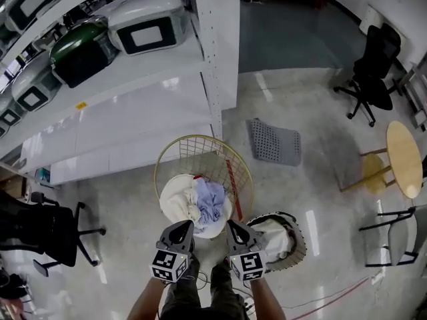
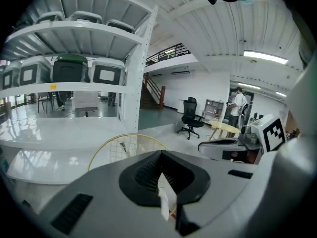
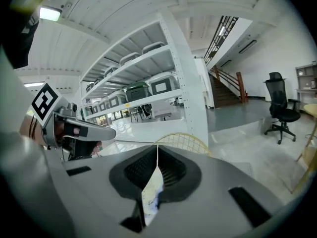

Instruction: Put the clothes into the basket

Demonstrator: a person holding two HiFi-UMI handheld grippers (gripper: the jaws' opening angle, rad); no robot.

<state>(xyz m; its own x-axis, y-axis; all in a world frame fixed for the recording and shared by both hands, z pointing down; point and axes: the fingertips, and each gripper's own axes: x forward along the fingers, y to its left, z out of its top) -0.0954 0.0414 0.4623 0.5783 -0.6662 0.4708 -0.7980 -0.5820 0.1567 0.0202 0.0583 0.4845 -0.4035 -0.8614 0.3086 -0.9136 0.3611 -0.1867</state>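
Head view, nearest first: the left claw (image 1: 180, 231) and the right claw (image 1: 237, 231) sit side by side at 6 o'clock, each marker cube turned up to the camera, with the person's forearms under them. Both point toward 12 o'clock, their tips over the near rim of the basket (image 1: 200, 137).

In the left gripper view that claw is pressed together. A thin white slip shows in the seam, and I cannot tell what it is. The right gripper view shows the same: the jaws are pressed together, with a narrow white slip bearing blue marks in the seam.

The clothes (image 1: 200, 205) lie inside the wire basket, a white piece with a pale blue one bunched on top.

At 3 o'clock of the right claw, just beside the basket, a woven hamper (image 1: 298, 235) holds a white cloth (image 1: 273, 235). Past the basket at 1 o'clock a grey mat (image 1: 275, 142) lies flat on the floor.

At 11 o'clock stands a white shelf (image 1: 133, 119) carrying bins, one with a green lid (image 1: 80, 52). A round wooden table (image 1: 403, 159) is at 3 o'clock, and a black office chair (image 1: 373, 72) stands far off at 2 o'clock.
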